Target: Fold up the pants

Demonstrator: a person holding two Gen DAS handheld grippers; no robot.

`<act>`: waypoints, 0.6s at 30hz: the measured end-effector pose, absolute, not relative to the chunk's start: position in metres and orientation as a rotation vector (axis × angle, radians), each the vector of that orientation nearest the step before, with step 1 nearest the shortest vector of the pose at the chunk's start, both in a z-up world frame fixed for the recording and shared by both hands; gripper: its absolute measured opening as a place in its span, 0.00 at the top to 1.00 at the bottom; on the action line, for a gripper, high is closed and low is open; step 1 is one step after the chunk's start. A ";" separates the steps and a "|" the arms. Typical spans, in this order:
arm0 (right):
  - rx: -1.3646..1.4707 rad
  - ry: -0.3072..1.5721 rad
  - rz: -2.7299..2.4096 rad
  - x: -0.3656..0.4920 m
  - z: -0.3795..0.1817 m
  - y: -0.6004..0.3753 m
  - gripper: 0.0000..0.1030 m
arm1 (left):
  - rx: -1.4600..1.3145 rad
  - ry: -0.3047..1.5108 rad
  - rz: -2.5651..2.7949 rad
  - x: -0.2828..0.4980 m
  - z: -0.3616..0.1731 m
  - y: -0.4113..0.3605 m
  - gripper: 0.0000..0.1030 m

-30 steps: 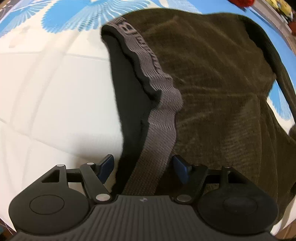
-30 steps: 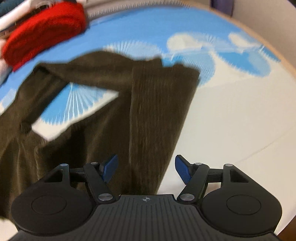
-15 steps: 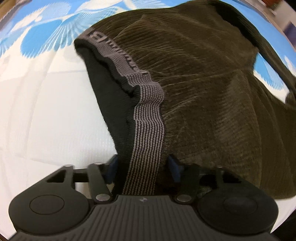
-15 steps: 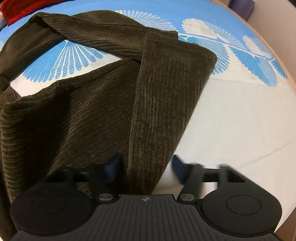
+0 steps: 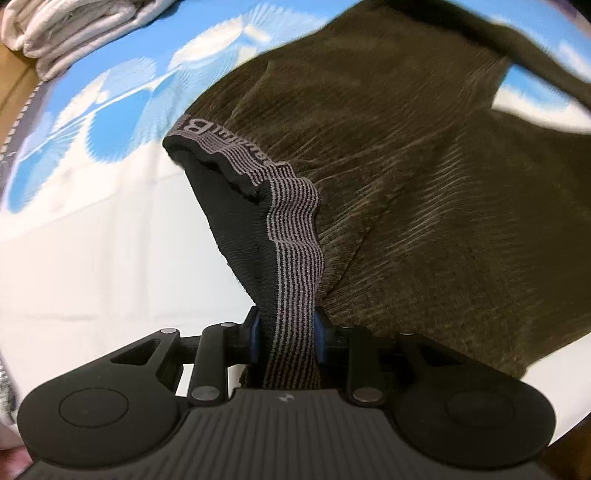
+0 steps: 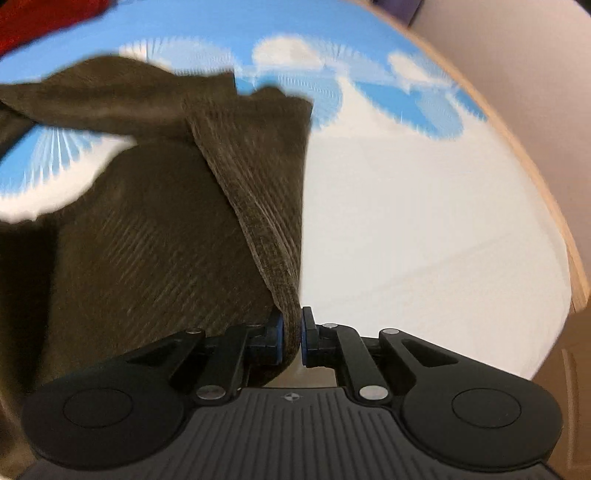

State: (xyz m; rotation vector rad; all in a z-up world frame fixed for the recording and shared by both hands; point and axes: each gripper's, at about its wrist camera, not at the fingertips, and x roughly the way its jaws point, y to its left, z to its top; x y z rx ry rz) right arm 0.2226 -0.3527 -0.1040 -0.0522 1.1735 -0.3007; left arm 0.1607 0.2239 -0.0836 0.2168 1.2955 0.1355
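Your left gripper (image 5: 284, 341) has just been closing, and its blue pads (image 5: 252, 341) now pinch the striped grey waistband (image 5: 291, 251) of the pants (image 5: 424, 177). From the jaws the band climbs toward 12 o'clock, then bends off toward 10 o'clock, where blurred lettering shows on it. Black lining hangs open beside it at 9 o'clock of the band. Dark olive ribbed cloth spreads from 12 to 3 o'clock across the bedsheet (image 5: 92, 258), white with blue fan prints. One leg trails off at 2 o'clock. Folded pale laundry (image 5: 74, 29) sits at 11 o'clock, well apart from the pants.

In the right wrist view, your right gripper (image 6: 292, 341) has also just been closing, and its pads clamp a thin folded edge of the same olive cloth (image 6: 258, 192). That fold rises from the jaws toward 12 o'clock; the rest of the garment fills the frame from 8 to 11 o'clock. White sheet lies from 1 to 4 o'clock. Something red (image 6: 44, 22) shows at 11 o'clock, too blurred to identify.
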 end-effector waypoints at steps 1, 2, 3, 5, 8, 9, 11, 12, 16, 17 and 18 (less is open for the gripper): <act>-0.056 1.211 -0.291 0.219 -0.110 -0.355 0.92 | 0.245 1.319 0.139 0.157 -0.085 0.223 0.70; -0.052 1.242 -0.282 0.216 -0.113 -0.357 0.92 | 0.273 1.342 0.136 0.153 -0.087 0.221 0.69; -0.047 1.270 -0.261 0.214 -0.116 -0.359 0.92 | 0.285 1.354 0.136 0.150 -0.088 0.219 0.69; -0.033 1.280 -0.220 0.210 -0.117 -0.362 0.91 | 0.295 1.364 0.134 0.145 -0.084 0.215 0.68; 0.003 1.231 -0.179 0.203 -0.105 -0.369 0.87 | 0.285 1.331 0.162 0.147 -0.062 0.211 0.66; 0.020 1.222 -0.166 0.200 -0.103 -0.372 0.87 | 0.279 1.292 0.171 0.146 -0.050 0.207 0.64; 0.042 1.182 -0.146 0.198 -0.094 -0.378 0.86 | 0.218 1.231 0.163 0.144 -0.033 0.206 0.48; 0.052 1.154 -0.135 0.201 -0.091 -0.382 0.86 | 0.153 1.189 0.158 0.142 -0.025 0.206 0.35; 0.092 1.009 -0.133 0.196 -0.069 -0.398 0.86 | 0.034 1.209 0.134 0.139 -0.029 0.205 0.30; 0.106 0.990 -0.134 0.197 -0.067 -0.402 0.86 | 0.044 1.199 0.135 0.140 -0.028 0.205 0.30; 0.117 0.978 -0.136 0.200 -0.069 -0.408 0.86 | 0.045 1.187 0.134 0.140 -0.027 0.203 0.29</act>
